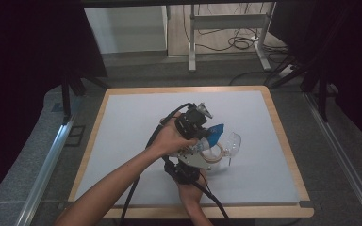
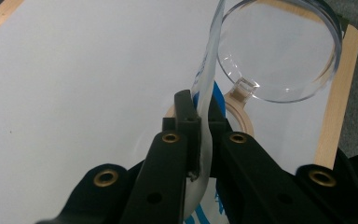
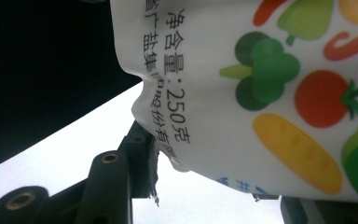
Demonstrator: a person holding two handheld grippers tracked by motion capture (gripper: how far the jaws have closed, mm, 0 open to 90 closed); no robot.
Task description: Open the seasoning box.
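White plastic pouch (image 3: 270,93) printed with vegetables and blue lettering—soft, crinkly, light, held mid-table above a clear glass bowl (image 2: 279,51)—is clamped at its flat edge by the left gripper (image 2: 200,126) and right gripper (image 3: 168,154), the firmest place to hold.

Lab recording bay — black curtains (image 1: 23,70), railed table (image 1: 136,113), floor cables (image 1: 238,42)

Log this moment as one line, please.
left gripper: shut on bag edge | right gripper: grips bag | glass jar: on its side, lid open | phase: bag held over jar
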